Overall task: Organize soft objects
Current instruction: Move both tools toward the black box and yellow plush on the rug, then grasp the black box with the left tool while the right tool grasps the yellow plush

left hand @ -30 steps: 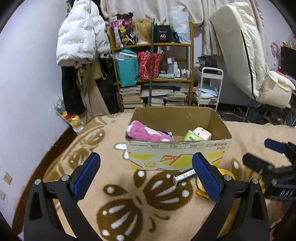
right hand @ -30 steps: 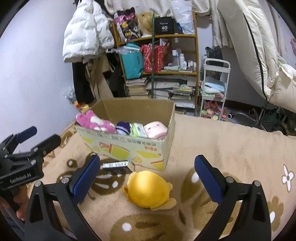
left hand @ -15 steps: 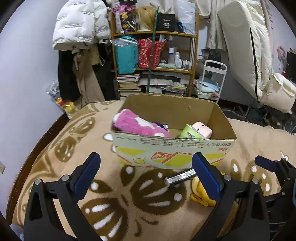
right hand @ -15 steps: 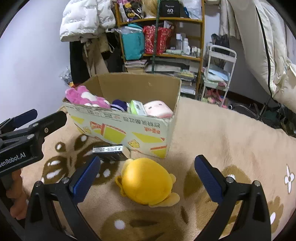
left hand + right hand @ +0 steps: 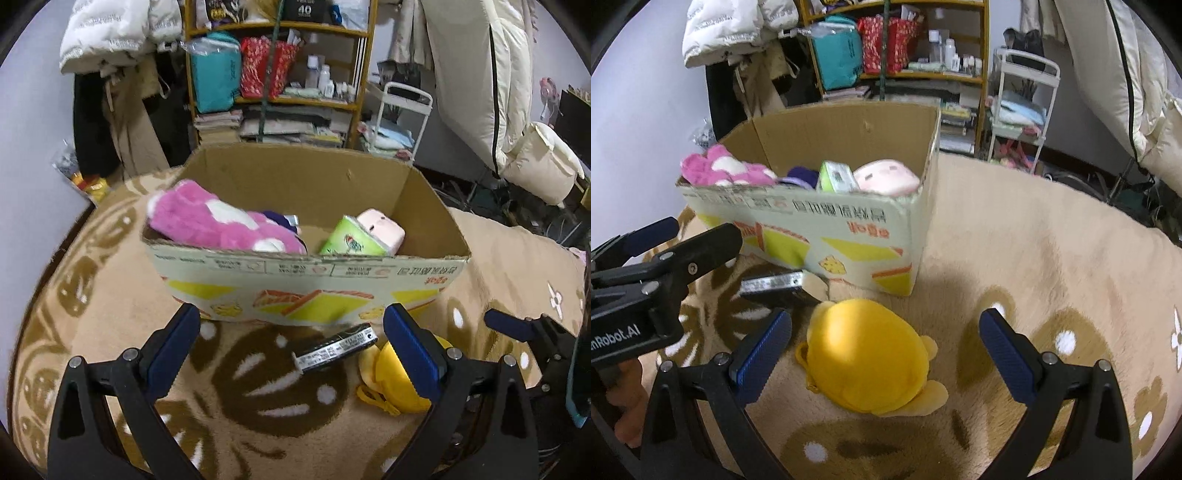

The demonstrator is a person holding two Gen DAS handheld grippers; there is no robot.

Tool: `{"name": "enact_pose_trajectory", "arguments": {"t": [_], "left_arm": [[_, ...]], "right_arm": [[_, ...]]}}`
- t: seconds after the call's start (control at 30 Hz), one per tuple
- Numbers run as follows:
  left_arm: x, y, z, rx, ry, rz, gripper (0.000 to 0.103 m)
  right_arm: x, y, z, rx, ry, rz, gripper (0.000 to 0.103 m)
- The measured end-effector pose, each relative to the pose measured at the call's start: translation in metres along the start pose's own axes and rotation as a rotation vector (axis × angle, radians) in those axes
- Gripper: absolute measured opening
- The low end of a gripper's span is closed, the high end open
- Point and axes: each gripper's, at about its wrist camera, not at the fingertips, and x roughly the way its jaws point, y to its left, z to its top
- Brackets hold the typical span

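Right gripper jaws spread wide, empty — yellow plush lies on the carpet between its blue pads, not touching either. Left gripper also wide open, holding nothing; a flat dark device lies between its fingers, just at the cardboard box front wall. Box sits at 12 o'clock from both grippers. Inside: pink plush at left, green tissue pack and pale pink plush at right.
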Motion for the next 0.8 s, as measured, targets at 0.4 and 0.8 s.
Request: {"name": "enact_pose_trajectory", "arguments": {"t": [0.4, 0.8], "left_arm": [[0.035, -0.002, -0.007, -0.031, 0.082, -0.069, 0.098], [0.058, -0.010, -0.016, -0.022, 0.159, -0.048, 0.098]], "right_arm": [[0.028, 0.001, -0.004, -0.011, 0.094, -0.019, 0.103], [0.045, 0.004, -0.013, -0.012, 0.157, 0.005, 0.103]]}}
